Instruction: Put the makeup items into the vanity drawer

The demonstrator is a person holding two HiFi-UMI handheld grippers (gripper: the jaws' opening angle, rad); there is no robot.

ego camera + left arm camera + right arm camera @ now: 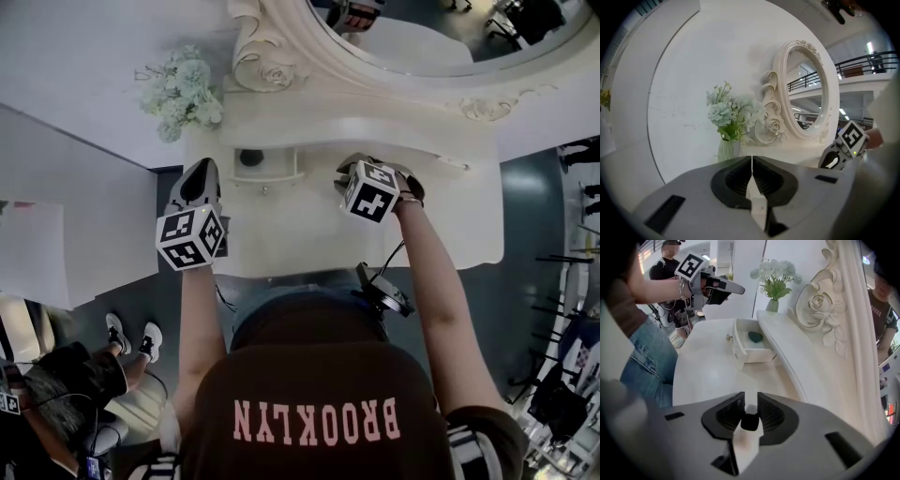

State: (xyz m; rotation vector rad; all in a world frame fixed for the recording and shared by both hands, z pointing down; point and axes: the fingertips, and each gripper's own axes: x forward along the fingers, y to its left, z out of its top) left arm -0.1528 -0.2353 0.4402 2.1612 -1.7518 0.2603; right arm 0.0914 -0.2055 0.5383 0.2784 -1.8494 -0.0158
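Vanity (703, 371): white top, fills mid-frame.
Drawer (751, 354): open, centre of frame, green item (755, 337) inside.
Left gripper (751, 161): jaws together, empty.
Right gripper (750, 399): clamped on small black makeup item (750, 422), lower centre.
Handling: likely light, rigid, slippery; pinch across its middle.

Vanity (300, 234): smooth white painted finish, faint sheen. Mirror frame (818, 310): carved, glossy cream. Jeans (647, 357): blue denim cloth.
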